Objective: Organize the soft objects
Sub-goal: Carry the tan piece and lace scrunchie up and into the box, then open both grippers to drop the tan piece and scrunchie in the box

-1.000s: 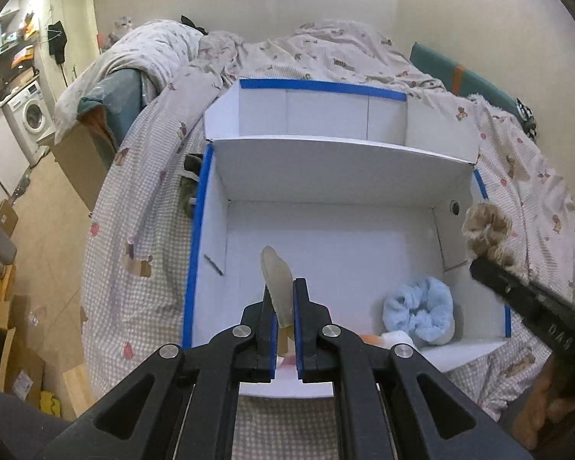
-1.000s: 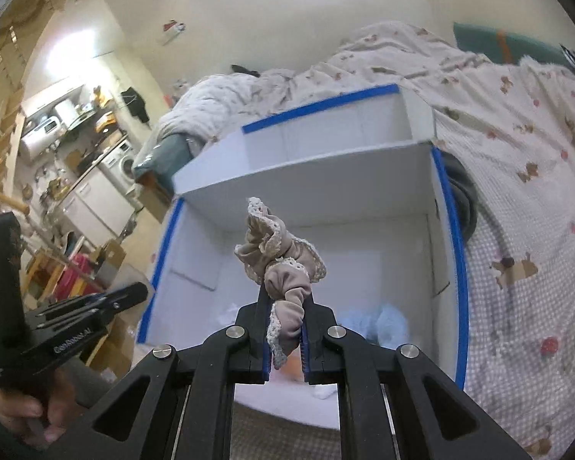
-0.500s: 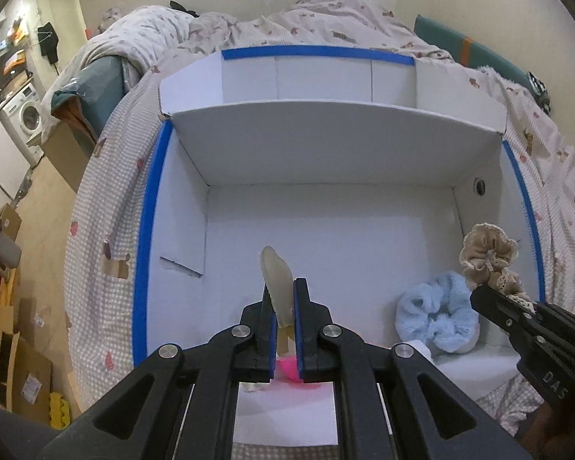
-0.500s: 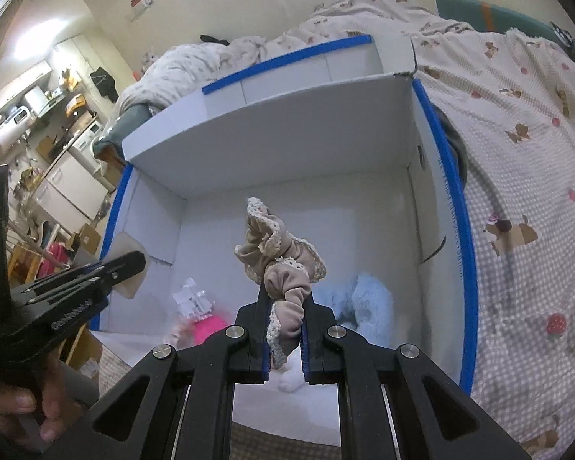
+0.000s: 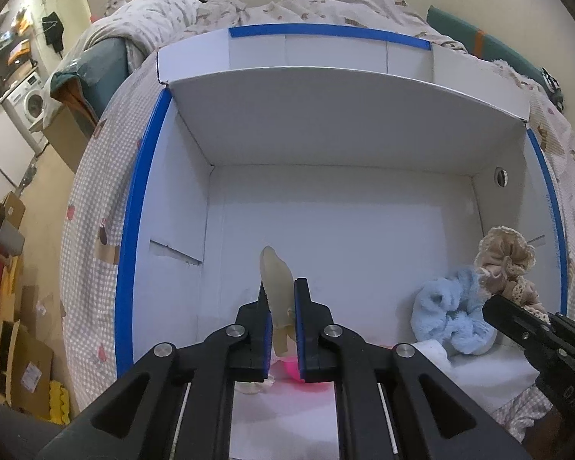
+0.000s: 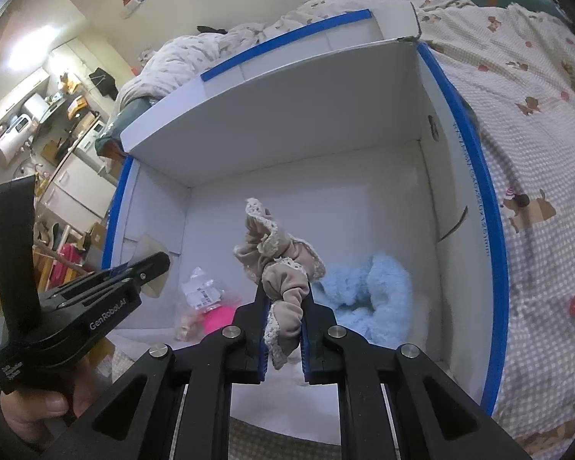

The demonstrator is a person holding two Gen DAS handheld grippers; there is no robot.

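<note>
My left gripper (image 5: pixel 281 291) is shut on a thin pale beige pad (image 5: pixel 275 287) and holds it over the near left part of a white box (image 5: pixel 326 115) with blue-taped edges. My right gripper (image 6: pixel 285 291) is shut on a beige lace-trimmed scrunchie (image 6: pixel 276 257), held above the box's near right side. A fluffy light-blue scrunchie (image 6: pixel 368 287) lies on the box floor just beyond it, also in the left wrist view (image 5: pixel 448 314). The left gripper also shows in the right wrist view (image 6: pixel 149 268).
A pink object (image 6: pixel 214 316) and a clear packet with a white label (image 6: pixel 201 291) lie on the box floor near the front. The box rests on a bed with a checked animal-print cover (image 6: pixel 536 153). Household clutter and a washing machine (image 5: pixel 27 99) stand far left.
Both grippers have moved forward and down toward the box, which now fills more of both views. The beige scrunchie now hangs close above the blue one. Both grips are unchanged.
</note>
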